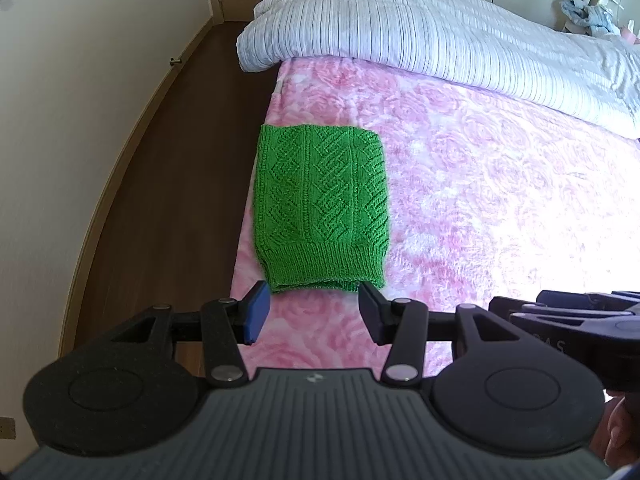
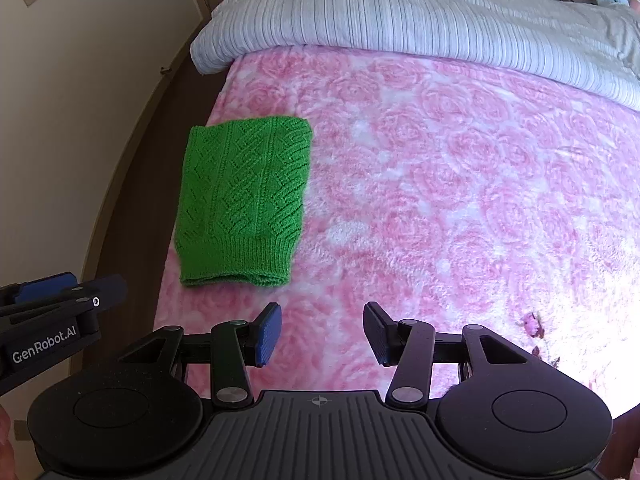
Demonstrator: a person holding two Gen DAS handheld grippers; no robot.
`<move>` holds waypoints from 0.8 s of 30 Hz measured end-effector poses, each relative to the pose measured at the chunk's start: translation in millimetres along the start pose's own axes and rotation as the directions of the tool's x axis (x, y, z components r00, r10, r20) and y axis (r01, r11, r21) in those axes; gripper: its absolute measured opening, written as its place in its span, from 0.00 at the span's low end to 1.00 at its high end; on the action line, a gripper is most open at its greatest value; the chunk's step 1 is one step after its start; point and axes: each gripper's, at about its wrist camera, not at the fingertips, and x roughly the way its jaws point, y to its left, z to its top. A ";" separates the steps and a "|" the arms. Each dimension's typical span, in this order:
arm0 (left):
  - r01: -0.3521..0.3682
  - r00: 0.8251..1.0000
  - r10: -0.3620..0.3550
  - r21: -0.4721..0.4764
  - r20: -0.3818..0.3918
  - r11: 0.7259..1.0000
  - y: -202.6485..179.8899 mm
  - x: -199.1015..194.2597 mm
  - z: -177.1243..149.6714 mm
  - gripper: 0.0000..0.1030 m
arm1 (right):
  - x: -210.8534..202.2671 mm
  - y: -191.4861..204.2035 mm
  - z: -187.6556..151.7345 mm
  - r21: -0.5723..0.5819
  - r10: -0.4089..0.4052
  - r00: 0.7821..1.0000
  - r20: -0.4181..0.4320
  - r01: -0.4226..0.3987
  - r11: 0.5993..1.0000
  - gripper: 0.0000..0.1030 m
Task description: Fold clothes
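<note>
Green knitted sweater (image 1: 322,208) lies folded into a neat rectangle near the left edge of the pink rose-patterned blanket (image 1: 480,184), short of the striped duvet (image 1: 420,28). Left gripper (image 1: 314,314) and right gripper (image 2: 322,334) both hover with jaws apart, apparently holding nothing, just short of its ribbed hem.

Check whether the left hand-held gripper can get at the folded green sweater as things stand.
Probably yes. The left hand-held gripper stands open and empty just short of the green sweater's ribbed near edge, with only bare pink blanket between; the right hand-held gripper sits off to the side.
</note>
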 end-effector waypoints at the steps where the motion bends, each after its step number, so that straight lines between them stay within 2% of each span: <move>1: -0.003 1.000 0.003 0.000 -0.002 1.000 -1.6 -0.6 -0.6 0.43 | 0.3 -0.3 -0.1 -0.004 0.003 1.000 -0.001 -0.003 1.000 0.48; 19: -0.072 0.997 0.070 -0.071 -0.041 0.995 6.9 3.7 -8.7 0.43 | 20.8 11.9 -1.6 -0.100 0.063 0.997 -0.054 -0.068 0.993 0.48; 24: -0.072 0.997 0.071 -0.086 -0.015 0.994 12.6 1.3 -1.1 0.43 | 19.8 12.7 5.4 -0.101 0.059 0.997 -0.043 -0.063 0.993 0.48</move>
